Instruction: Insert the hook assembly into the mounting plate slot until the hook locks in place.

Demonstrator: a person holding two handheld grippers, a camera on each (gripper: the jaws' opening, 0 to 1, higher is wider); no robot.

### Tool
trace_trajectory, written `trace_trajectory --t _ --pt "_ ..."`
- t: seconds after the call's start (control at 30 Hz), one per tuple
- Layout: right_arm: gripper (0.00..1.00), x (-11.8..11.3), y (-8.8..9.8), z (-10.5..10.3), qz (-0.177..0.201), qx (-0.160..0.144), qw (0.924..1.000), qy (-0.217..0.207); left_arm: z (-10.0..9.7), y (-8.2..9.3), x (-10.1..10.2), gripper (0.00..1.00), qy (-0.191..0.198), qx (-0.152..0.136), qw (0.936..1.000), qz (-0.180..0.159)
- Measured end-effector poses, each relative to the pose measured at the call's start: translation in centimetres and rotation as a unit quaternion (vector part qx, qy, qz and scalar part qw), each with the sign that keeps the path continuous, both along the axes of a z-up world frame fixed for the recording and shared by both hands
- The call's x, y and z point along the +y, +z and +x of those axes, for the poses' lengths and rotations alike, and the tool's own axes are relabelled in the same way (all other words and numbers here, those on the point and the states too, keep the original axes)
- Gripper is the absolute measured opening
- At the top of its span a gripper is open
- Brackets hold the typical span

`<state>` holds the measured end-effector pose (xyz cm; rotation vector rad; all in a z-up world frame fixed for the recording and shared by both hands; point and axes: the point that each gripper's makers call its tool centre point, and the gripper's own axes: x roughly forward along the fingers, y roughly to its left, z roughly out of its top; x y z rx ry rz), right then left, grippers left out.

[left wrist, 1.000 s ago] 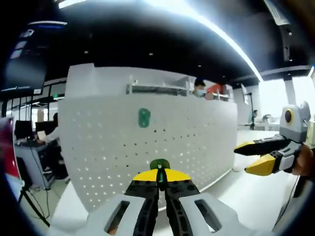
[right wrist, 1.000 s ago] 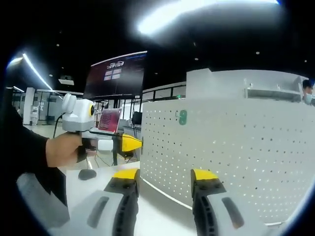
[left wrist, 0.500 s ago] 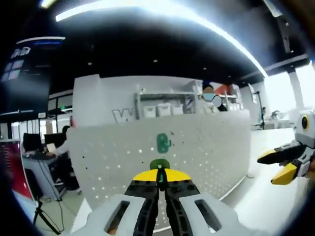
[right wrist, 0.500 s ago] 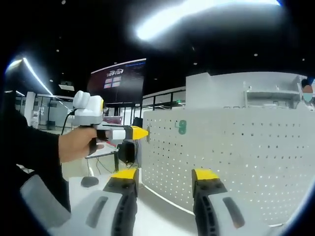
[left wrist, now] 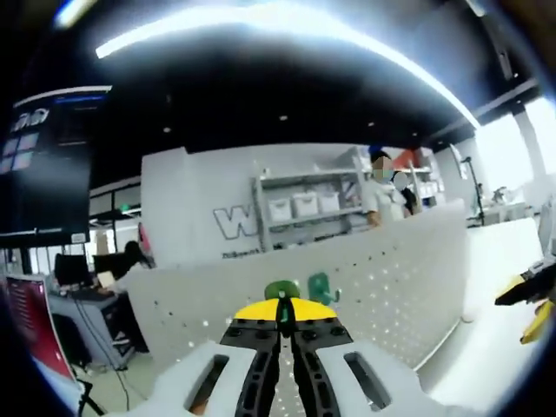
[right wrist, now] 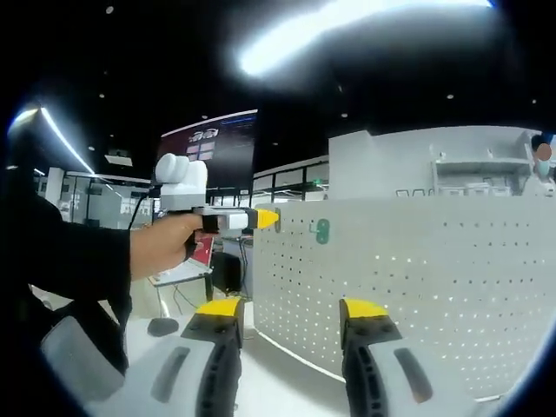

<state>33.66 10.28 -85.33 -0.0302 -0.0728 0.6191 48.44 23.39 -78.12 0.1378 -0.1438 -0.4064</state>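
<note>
Two green hooks show in the left gripper view: one small green plastic hook [left wrist: 281, 290] pinched between the closed yellow-tipped jaws of the left gripper [left wrist: 281, 314], and a second green hook [left wrist: 321, 287] already hanging on the white perforated mounting plate [left wrist: 391, 278] just beyond it. The held hook sits close to the plate's upper edge, just left of the mounted one. In the right gripper view, the left gripper [right wrist: 265, 219], held in a hand [right wrist: 165, 248], points its tip at the plate [right wrist: 434, 278] near the mounted hook [right wrist: 322, 230]. The right gripper [right wrist: 291, 310] has its jaws spread apart, holding nothing, low before the plate.
</note>
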Motion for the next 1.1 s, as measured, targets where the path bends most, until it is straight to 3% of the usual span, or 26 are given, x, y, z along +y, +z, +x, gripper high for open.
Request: trace_trajectory --t 0.3,1.1 --pt "0.42 -0.7 0.0 0.2 0.005 0.007 1.0 -0.002 2.0 -0.3 -0.8 0.03 0.01 -0.004 0.9999 0.013" --pt "0.42 -1.1 -0.2 0.4 0.014 0.017 0.9998 -0.002 4.5 -1.1 -1.0 0.03 0.017 0.009 0.9997 -0.017"
